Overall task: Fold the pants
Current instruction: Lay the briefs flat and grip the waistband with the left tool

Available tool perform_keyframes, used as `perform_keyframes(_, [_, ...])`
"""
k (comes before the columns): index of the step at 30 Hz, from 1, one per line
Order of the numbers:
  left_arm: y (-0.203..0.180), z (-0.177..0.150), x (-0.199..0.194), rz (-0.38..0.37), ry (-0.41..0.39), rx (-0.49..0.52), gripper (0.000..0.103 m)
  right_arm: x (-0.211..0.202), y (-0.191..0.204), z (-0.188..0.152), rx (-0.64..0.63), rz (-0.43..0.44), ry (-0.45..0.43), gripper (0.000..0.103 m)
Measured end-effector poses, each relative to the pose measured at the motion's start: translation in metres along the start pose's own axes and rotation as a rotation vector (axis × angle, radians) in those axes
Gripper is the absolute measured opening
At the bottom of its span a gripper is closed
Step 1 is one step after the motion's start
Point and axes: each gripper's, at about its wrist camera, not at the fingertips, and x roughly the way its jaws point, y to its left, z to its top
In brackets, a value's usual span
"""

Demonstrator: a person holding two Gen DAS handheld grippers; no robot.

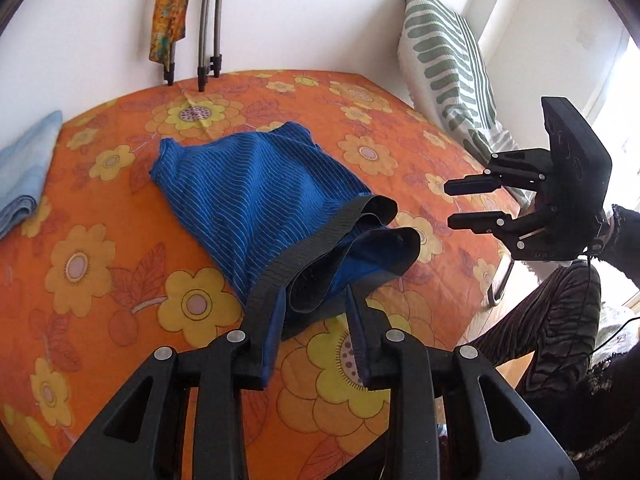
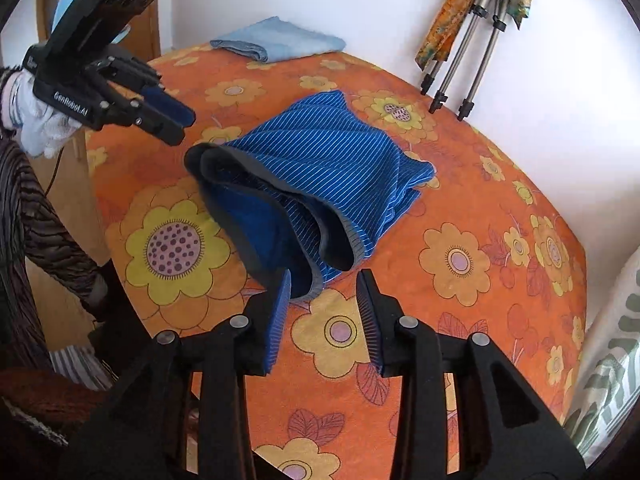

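Observation:
Blue striped shorts point(image 1: 256, 192) with a dark grey waistband point(image 1: 320, 240) lie crumpled on the orange flowered bedsheet point(image 1: 120, 248). My left gripper point(image 1: 316, 300) is open just at the near end of the waistband, not gripping it. My right gripper point(image 1: 452, 204) hovers open to the right of the shorts. In the right wrist view the shorts point(image 2: 320, 160) lie ahead, waistband point(image 2: 280, 216) toward me. My right gripper point(image 2: 324, 280) is open just short of it. My left gripper point(image 2: 180, 124) is open above the waistband's left end.
A folded light blue cloth point(image 1: 24, 172) lies at the far left of the bed; it also shows in the right wrist view point(image 2: 280, 42). Tripod legs point(image 1: 208, 40) stand against the wall. A green-patterned pillow point(image 1: 448, 64) leans at the right. The person's leg point(image 1: 552, 320) is beside the bed.

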Motion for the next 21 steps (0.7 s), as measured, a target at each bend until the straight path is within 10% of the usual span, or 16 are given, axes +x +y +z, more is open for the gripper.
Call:
perform_keyframes(8, [0.004,0.013,0.029,-0.004,0.013,-0.028,0.042,0.045,-0.039,0.026,0.298,0.092,-0.009,0.035])
perform_keyframes(21, [0.0,0.0,0.046,0.186,0.11,0.11,0.039,0.073,-0.032,0.016,0.27,0.07,0.092,0.023])
